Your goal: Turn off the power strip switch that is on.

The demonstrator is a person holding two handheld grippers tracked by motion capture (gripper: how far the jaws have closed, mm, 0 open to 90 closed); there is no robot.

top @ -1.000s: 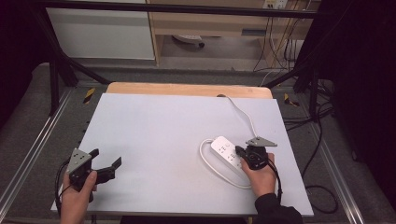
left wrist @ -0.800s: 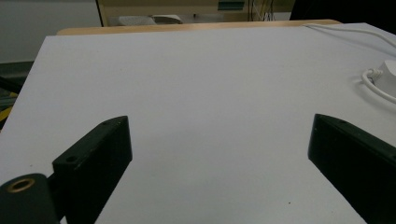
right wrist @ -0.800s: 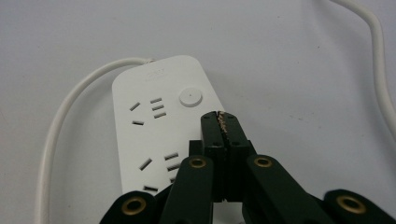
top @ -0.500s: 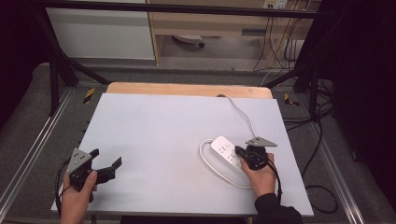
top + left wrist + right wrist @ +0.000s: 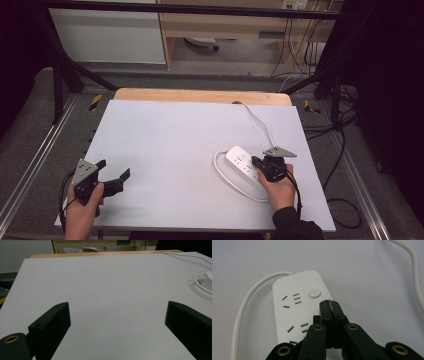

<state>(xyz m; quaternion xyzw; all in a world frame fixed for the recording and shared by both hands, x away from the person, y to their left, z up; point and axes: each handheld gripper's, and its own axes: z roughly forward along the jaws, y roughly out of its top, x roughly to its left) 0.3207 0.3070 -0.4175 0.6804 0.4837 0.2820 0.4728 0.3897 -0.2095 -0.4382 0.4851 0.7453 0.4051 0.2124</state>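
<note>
Power strip marking: the white power strip [image 5: 300, 305] carries a faint embossed mark near its cable end, above the sockets, in the right gripper view; it is too small and pale to read.
Power strip button: the round button [image 5: 314, 293] has a tiny dot at its middle and no letters.
High view: the power strip [image 5: 243, 163] is too small for any print to be made out.
Readable text: none can be read in these pictures.

Power strip [image 5: 242, 162] on the table [image 5: 175, 135] at right, right tool [image 5: 329, 305] over it, left tool [image 5: 116, 177] far left.
</note>
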